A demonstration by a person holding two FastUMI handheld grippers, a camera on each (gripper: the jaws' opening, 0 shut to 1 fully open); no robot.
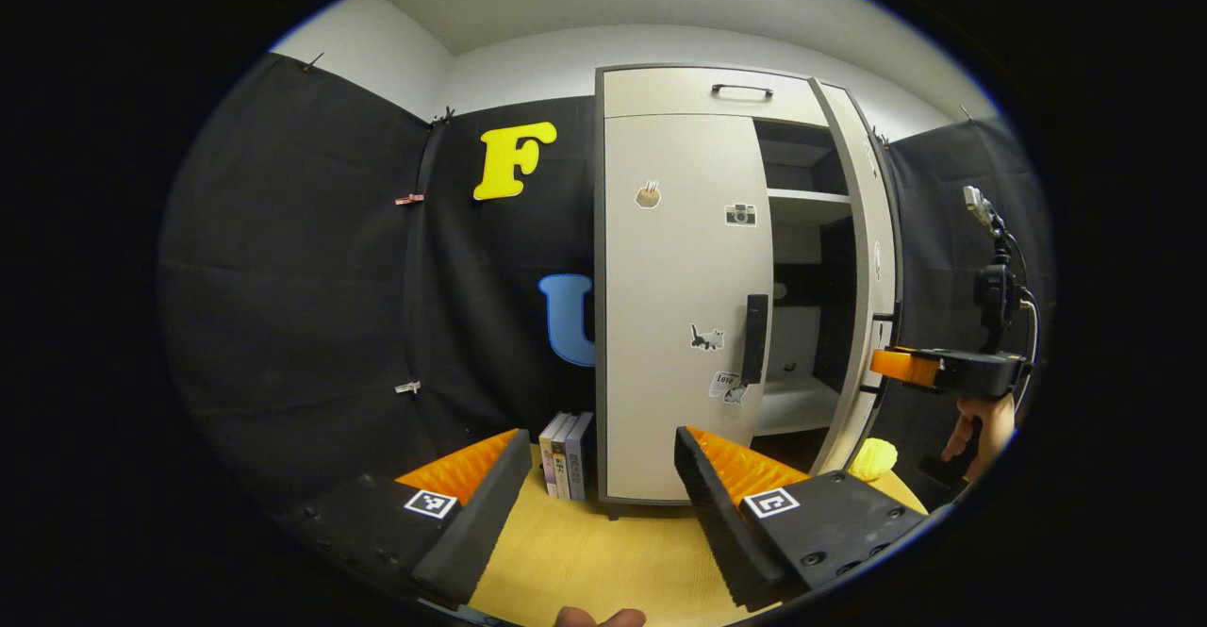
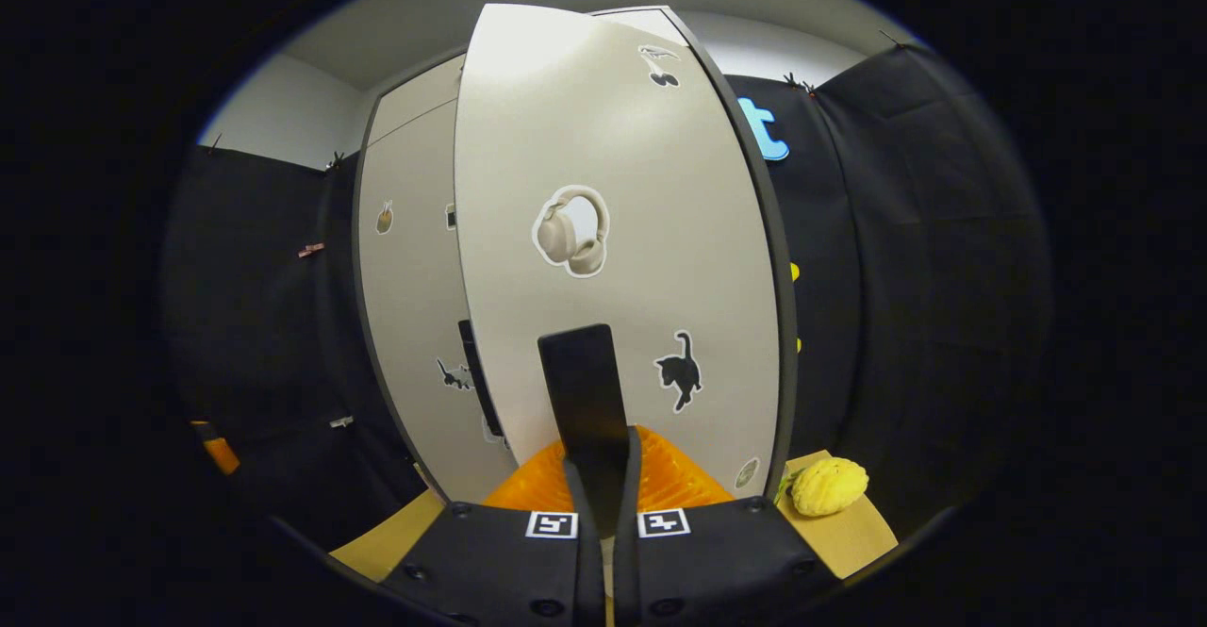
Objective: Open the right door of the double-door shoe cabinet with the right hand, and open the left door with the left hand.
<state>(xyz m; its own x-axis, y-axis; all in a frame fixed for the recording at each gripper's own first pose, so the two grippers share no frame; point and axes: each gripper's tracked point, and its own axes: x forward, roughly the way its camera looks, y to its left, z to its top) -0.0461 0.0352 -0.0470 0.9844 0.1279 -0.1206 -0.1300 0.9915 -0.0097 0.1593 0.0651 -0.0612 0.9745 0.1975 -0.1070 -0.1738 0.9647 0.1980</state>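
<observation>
A tall white shoe cabinet [image 1: 660,90] stands on a wooden table. Its left door [image 1: 679,325] is closed, with a black handle [image 1: 754,337] at its right edge. The right door [image 1: 863,259] is swung outward, showing shelves [image 1: 801,198] inside. My left gripper [image 1: 594,500] is open, low and in front of the left door, apart from it. My right gripper [image 2: 602,481] is shut on the right door's black handle [image 2: 585,382], close against the right door [image 2: 613,231]. In the left gripper view, the right gripper [image 1: 943,370] and a hand [image 1: 981,429] appear at the door's edge.
Several books [image 1: 566,454] stand on the table left of the cabinet. A yellow bumpy fruit [image 2: 828,486] lies on the table [image 1: 585,552] near the cabinet's right corner. A drawer with a handle [image 1: 741,90] tops the cabinet. Black cloth walls surround the booth.
</observation>
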